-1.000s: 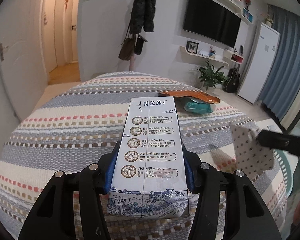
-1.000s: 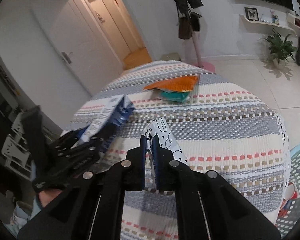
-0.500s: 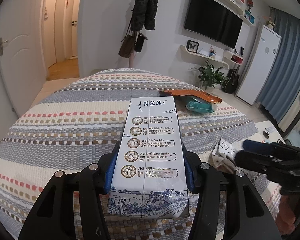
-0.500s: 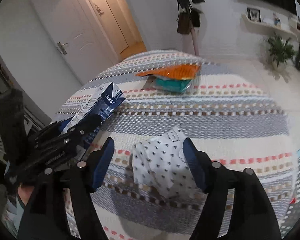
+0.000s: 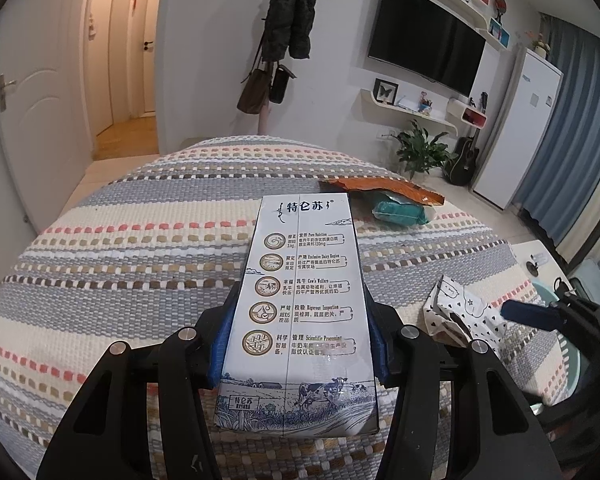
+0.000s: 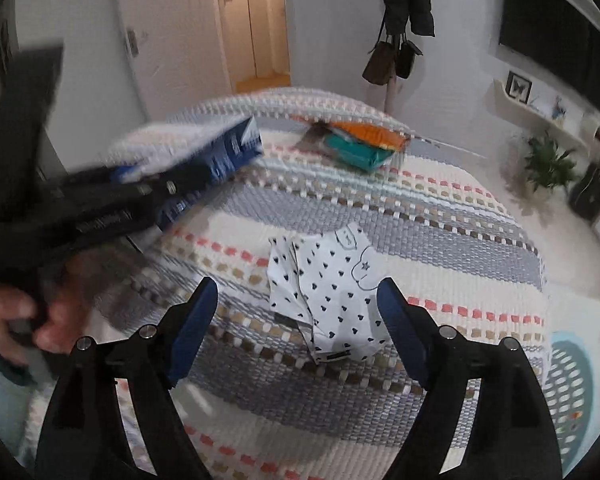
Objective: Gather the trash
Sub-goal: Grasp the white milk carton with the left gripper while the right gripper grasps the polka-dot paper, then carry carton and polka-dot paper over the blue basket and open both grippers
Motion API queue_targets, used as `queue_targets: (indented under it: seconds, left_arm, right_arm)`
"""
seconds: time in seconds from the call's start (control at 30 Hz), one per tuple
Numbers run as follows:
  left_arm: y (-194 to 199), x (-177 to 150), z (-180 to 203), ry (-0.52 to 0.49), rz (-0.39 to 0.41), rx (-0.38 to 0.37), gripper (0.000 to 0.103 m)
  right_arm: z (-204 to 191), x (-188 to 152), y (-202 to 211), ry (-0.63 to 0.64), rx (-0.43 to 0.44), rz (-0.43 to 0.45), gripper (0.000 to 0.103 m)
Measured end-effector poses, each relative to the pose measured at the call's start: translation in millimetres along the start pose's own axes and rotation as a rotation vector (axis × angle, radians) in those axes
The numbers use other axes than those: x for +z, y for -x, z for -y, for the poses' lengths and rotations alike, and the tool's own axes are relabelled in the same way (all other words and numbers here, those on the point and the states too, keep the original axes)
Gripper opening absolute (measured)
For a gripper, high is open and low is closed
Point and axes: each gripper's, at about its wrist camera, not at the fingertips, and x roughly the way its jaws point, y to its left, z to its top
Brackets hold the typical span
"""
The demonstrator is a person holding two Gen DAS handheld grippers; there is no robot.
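Striped woven cloth (image 5: 140,248) in grey, cream, coral and tan covers the round table; behind it stand white doors, a coat rack with a dark coat and bags (image 5: 278,40), a wall television (image 5: 426,46), a potted plant (image 5: 420,152) and blue curtains. At one o'clock on the cloth an orange wrapper (image 5: 384,189) lies over a teal packet (image 5: 398,213), well apart from both tongs. The left gripper (image 5: 298,344) is clenched on a white-and-blue milk carton (image 5: 304,292), held tilted above the cloth. The right gripper (image 6: 296,320) has its jaws opening, spread wide; a crumpled white heart-print paper bag (image 6: 328,292) lies flat on the cloth between them, touching neither blue pad. At four o'clock, past the table edge, sits a pale blue perforated basket (image 6: 568,384); its contents are too small to tell.
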Motion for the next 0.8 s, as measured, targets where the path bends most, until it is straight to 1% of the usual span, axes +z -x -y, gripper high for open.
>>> queue_targets:
  seconds: [0.03, 0.07, 0.1, 0.13, 0.17, 0.23, 0.27, 0.3, 0.4, 0.47, 0.57, 0.7, 0.8]
  left_arm:
    - [0, 0, 0, -0.002, 0.000, 0.000, 0.051]
    - [0, 0, 1, -0.004, 0.000, 0.001, 0.051]
    - [0, 0, 1, -0.006, 0.000, 0.002, 0.051]
    - [-1, -1, 1, -0.008, 0.000, 0.002, 0.051]
    - [-1, -1, 2, -0.011, 0.000, 0.003, 0.051]
    - [-1, -1, 6, -0.019, 0.003, 0.003, 0.051]
    - [0, -1, 8, -0.022, 0.006, 0.002, 0.051]
    - [1, -1, 9, -0.025, 0.011, 0.000, 0.051]
    - [7, 0, 15, -0.021, 0.017, -0.034, 0.051]
    - [18, 1, 24, -0.035, 0.037, -0.057, 0.051]
    - [34, 3, 42, -0.049, 0.058, -0.112, 0.051]
    - [51, 9, 77, -0.080, 0.081, -0.174, 0.051]
    - [58, 12, 111, -0.122, 0.093, -0.213, 0.051]
  right_arm:
    - [-2, 0, -8, 0.015, -0.043, -0.019, 0.075]
    - [-3, -1, -16, 0.020, -0.071, -0.038, 0.065]
    - [0, -1, -22, 0.014, -0.077, -0.053, 0.065]
    - [4, 1, -22, -0.012, -0.058, -0.042, 0.055]
    - [8, 3, -22, -0.025, -0.055, -0.043, 0.040]
    - [13, 5, -21, -0.042, -0.053, -0.042, 0.021]
    - [18, 7, -20, -0.066, -0.030, -0.039, 0.013]
    - [23, 8, -15, -0.090, -0.011, -0.027, 0.010]
    - [28, 8, 2, -0.103, -0.036, 0.013, 0.005]
    - [35, 6, 20, -0.121, -0.033, 0.052, 0.005]
    - [47, 1, 51, -0.145, -0.060, 0.114, 0.005]
    - [77, -10, 94, -0.211, -0.089, 0.194, 0.005]
    - [99, -21, 118, -0.250, -0.128, 0.228, 0.005]
